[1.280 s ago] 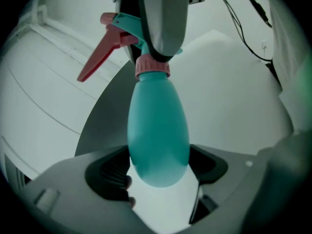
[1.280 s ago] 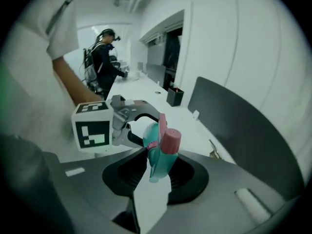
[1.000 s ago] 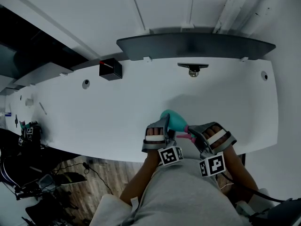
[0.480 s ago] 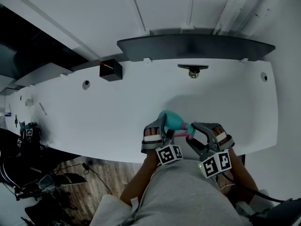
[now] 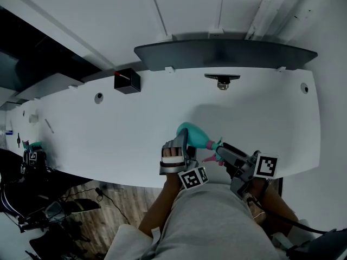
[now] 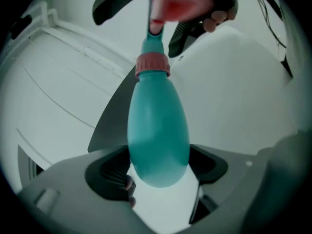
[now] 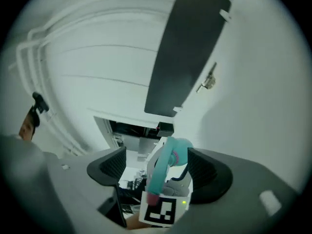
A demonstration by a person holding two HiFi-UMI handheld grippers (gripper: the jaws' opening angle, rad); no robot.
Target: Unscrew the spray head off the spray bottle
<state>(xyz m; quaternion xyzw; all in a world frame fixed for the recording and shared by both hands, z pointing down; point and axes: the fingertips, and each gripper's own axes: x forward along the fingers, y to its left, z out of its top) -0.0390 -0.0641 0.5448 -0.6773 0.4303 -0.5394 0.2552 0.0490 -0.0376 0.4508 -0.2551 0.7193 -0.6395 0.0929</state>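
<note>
Left gripper [image 6: 158, 168] clamps the teal plastic spray bottle [image 6: 158, 126]. Right gripper [image 7: 155, 165] is opening around its teal-and-pink spray head [image 7: 161, 175], and a skewed regrip might slip.

Camera layout: one head view, two gripper views.
Head view looks steeply down on the table [image 5: 108, 140] from above; left gripper view sits close behind the bottle [image 6: 158, 130]; right gripper view faces it from the opposite end; all three share the bottle.

Teal spray bottle [image 6: 158, 130], pink spray head [image 6: 178, 4]
</note>
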